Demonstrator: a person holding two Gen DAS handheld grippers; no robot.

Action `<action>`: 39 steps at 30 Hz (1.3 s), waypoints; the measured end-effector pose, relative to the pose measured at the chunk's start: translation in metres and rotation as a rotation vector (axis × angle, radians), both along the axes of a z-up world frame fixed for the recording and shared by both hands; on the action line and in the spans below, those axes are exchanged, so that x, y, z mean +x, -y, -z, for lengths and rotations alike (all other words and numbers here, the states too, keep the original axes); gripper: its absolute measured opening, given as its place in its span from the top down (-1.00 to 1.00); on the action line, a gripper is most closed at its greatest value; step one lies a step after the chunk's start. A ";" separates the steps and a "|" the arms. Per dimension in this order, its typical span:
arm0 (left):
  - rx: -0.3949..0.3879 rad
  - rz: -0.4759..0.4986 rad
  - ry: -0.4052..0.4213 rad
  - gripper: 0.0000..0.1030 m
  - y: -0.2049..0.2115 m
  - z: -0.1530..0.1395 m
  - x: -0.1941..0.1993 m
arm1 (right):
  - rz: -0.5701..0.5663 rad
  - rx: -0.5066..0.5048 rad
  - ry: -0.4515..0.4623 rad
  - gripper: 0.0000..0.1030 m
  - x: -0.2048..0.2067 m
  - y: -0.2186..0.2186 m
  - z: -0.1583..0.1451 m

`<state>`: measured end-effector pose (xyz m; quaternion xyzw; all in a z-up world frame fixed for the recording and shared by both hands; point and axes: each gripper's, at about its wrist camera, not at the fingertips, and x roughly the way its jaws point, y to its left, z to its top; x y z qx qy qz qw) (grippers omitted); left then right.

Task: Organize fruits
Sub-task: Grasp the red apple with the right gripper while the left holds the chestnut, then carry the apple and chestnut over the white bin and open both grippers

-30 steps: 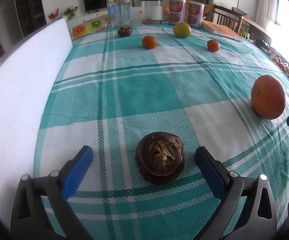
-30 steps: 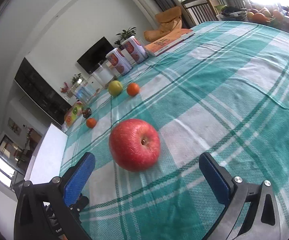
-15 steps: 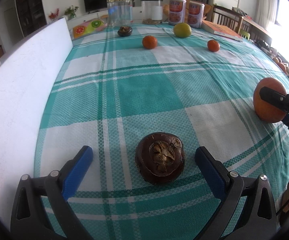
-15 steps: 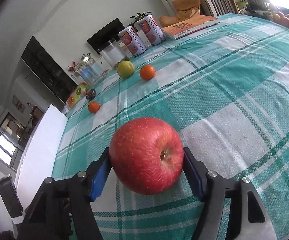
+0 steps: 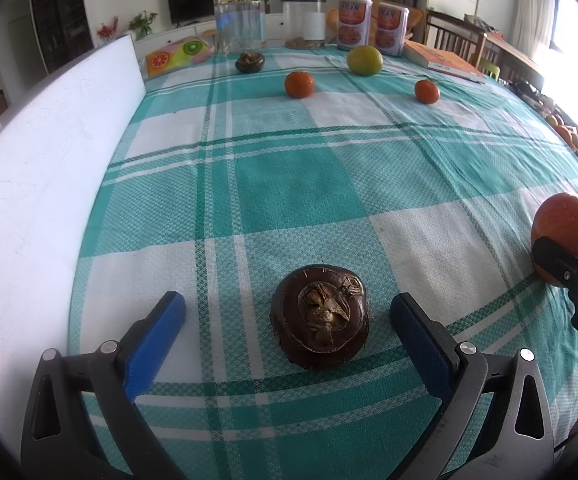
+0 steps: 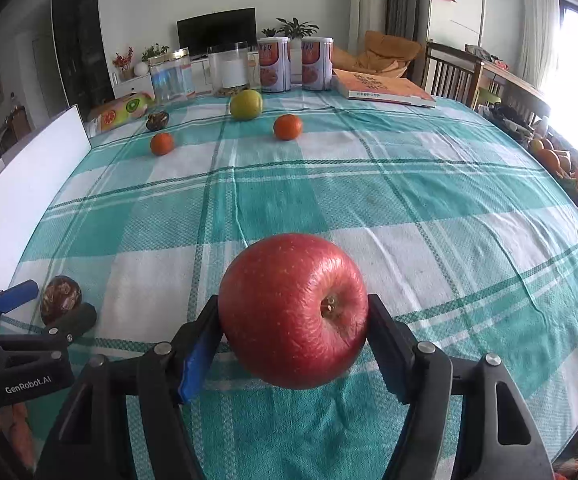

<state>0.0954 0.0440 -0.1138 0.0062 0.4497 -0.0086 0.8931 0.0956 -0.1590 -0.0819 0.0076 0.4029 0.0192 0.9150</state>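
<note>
Apple (image 6: 293,310), round, red and glossy with pale speckles and a brown stem pit facing the camera, sits clamped between the two fingers of the right gripper (image 6: 293,332), whose blue pads press its sides above the checked cloth (image 6: 369,200). That cloth is a woven teal-and-white plaid, slightly wrinkled.

Left of the apple, the left gripper (image 5: 289,314) rests spread wide, its pads standing apart on either side of a dark brown mangosteen (image 5: 320,317) without touching it. The mangosteen is squat and leathery, with a dry, tan calyx on top.

Beyond the apple lie two small, smooth tangerines (image 6: 288,127) (image 6: 162,144), a yellow-green round fruit (image 6: 246,104) and a second mangosteen (image 6: 157,120). Farther behind stand a clear jar (image 6: 170,76) and two cylindrical tins (image 6: 274,65); a flat orange book (image 6: 381,86) lies to their right. A white foam board (image 5: 41,184) borders the cloth far left of the apple.
</note>
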 end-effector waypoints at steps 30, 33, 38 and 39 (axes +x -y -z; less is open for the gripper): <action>-0.144 0.096 0.019 0.15 -0.007 -0.026 -0.023 | 0.003 0.358 -0.003 -0.32 0.001 0.031 0.005; -0.255 0.137 0.003 0.15 -0.010 -0.052 -0.049 | -0.032 0.411 -0.026 -0.32 -0.004 0.024 0.002; -0.339 0.177 0.047 0.15 -0.043 -0.109 -0.105 | -0.255 0.507 -0.081 -0.32 -0.023 -0.045 -0.028; -0.328 0.148 0.074 0.15 -0.057 -0.121 -0.112 | -0.325 0.517 -0.081 -0.32 -0.028 -0.067 -0.040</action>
